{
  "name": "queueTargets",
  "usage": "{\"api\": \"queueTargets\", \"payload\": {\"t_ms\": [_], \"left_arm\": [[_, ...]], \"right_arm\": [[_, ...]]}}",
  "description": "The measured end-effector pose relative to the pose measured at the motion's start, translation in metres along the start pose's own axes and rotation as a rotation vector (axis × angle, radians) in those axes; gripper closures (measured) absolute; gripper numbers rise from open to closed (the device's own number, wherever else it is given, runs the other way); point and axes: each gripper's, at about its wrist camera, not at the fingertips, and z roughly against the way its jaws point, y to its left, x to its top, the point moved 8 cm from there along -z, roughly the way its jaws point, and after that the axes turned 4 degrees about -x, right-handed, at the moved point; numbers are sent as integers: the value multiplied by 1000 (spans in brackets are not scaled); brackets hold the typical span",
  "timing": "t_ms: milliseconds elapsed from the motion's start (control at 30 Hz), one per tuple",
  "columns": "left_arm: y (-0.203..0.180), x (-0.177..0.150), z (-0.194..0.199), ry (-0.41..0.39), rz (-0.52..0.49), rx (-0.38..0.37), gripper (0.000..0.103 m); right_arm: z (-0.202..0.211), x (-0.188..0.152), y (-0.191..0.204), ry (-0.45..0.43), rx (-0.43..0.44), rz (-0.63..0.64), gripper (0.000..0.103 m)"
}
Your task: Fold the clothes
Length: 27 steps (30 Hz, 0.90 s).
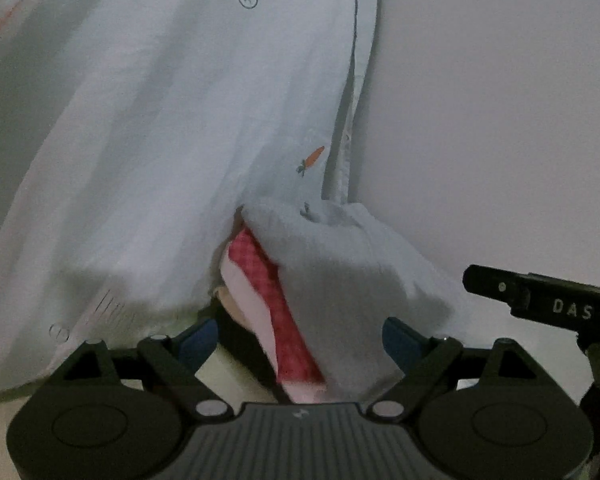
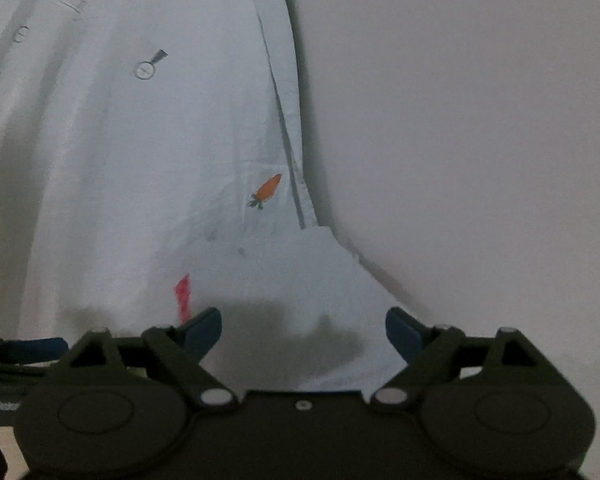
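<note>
A pale blue garment (image 1: 172, 128) with small printed carrots and magnifying glasses lies spread on a white surface (image 1: 500, 120). Its near end is folded over, and a red checked lining (image 1: 260, 276) shows in the fold. My left gripper (image 1: 300, 338) stands open, its blue pads (image 1: 198, 340) on either side of the folded end without pressing it. In the right wrist view the same garment (image 2: 160, 160) runs away from me, with a sliver of red lining (image 2: 183, 294). My right gripper (image 2: 303, 332) is open over the folded end, its pads (image 2: 400, 334) apart from the cloth.
The white surface (image 2: 480, 140) stretches bare to the right of the garment. The right gripper's black body (image 1: 540, 300) juts in at the right edge of the left wrist view. The left gripper's blue pad (image 2: 40, 346) shows at the left edge of the right wrist view.
</note>
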Motion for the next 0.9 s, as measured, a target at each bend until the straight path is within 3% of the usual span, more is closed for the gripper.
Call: {"api": "queueTargets", "payload": {"t_ms": [267, 533, 700, 900], "left_arm": [[5, -61, 44, 63, 14, -35, 13], [-9, -115, 69, 104, 77, -70, 12], [-18, -150, 84, 131, 53, -64, 3], [-18, -165, 83, 161, -10, -4, 0]], "right_arm": [[72, -67, 0, 52, -31, -48, 14], [112, -125, -8, 134, -57, 36, 14], [129, -149, -21, 158, -70, 18, 14], [131, -155, -30, 161, -68, -7, 14]]}}
